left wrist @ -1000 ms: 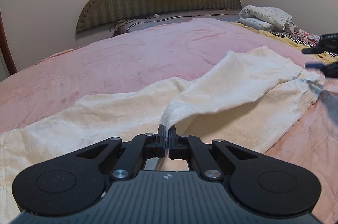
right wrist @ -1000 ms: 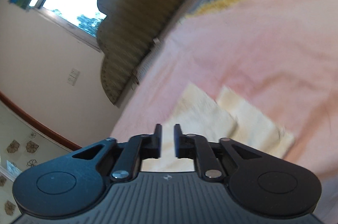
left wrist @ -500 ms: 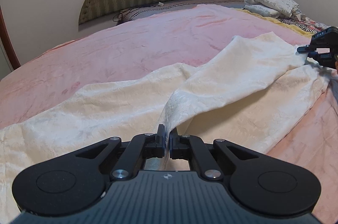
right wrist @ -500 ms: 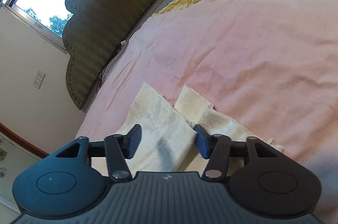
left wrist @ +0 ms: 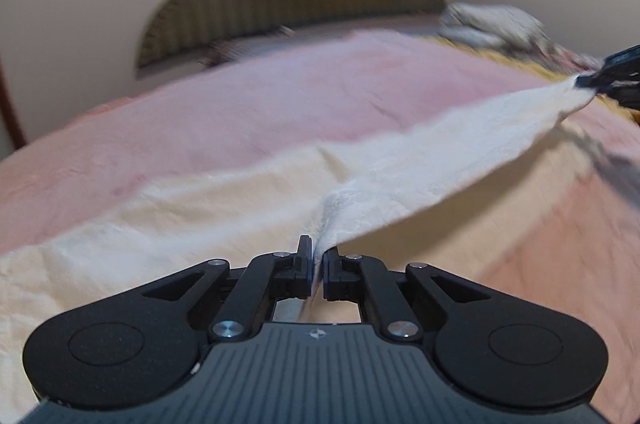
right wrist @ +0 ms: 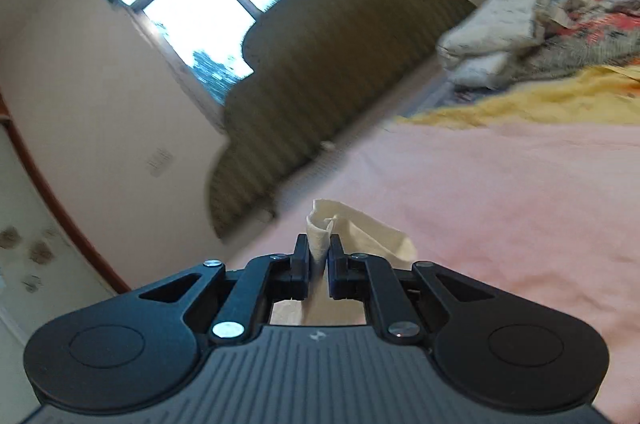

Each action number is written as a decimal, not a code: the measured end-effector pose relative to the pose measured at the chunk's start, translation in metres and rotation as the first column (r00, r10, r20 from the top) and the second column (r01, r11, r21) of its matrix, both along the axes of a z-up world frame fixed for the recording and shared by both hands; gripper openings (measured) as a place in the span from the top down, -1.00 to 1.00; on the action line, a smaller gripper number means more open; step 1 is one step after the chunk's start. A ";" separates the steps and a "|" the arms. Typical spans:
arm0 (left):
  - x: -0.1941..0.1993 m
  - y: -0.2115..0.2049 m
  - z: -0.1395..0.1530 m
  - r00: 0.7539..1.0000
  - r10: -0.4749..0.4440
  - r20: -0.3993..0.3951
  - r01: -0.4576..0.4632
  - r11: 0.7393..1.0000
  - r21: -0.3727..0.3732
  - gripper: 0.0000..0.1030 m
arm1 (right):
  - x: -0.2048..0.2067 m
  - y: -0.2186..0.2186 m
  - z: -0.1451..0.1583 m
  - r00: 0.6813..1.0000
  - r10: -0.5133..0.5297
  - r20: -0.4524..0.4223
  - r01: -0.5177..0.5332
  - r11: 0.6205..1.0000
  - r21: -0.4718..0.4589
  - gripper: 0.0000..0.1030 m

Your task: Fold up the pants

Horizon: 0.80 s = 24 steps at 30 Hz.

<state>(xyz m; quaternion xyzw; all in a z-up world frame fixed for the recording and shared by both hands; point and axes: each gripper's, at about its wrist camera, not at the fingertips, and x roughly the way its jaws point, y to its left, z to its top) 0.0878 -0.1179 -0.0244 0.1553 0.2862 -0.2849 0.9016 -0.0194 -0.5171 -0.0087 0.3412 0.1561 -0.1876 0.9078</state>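
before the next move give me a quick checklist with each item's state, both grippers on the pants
1. Left gripper shut on the pants: ok, cloth pinched between the jaws.
2. Right gripper shut on the pants' far end: ok, a cloth tuft stands between its jaws.
3. Held leg lifted off the pink bedspread: ok, it spans taut between both grippers.
4. Lower leg lying flat underneath: cannot tell, the raised cloth hides part of it and the frame is blurred.
5. Landing area free of the bedding pile: ok, pile sits far off by the headboard.
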 end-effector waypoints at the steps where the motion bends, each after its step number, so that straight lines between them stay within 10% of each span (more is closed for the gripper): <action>1: -0.004 -0.004 -0.005 1.000 -0.022 -0.008 0.022 0.999 0.025 0.86 | -0.006 -0.007 -0.020 0.997 -0.021 -0.072 0.025 0.998 0.053 0.82; 5: -0.013 -0.007 -0.012 0.997 -0.065 0.038 0.061 0.994 0.086 0.87 | -0.021 -0.013 -0.053 0.994 -0.036 -0.106 0.053 0.985 0.167 0.83; 13: -0.014 0.017 0.003 0.997 -0.083 -0.006 0.082 0.995 -0.052 0.85 | -0.032 -0.002 -0.027 0.996 -0.033 -0.087 0.039 0.997 0.067 0.83; 24: -0.012 0.012 -0.021 0.987 -0.149 -0.062 0.152 0.987 0.050 0.79 | -0.033 -0.001 -0.050 0.983 -0.079 -0.165 0.091 0.994 0.061 0.79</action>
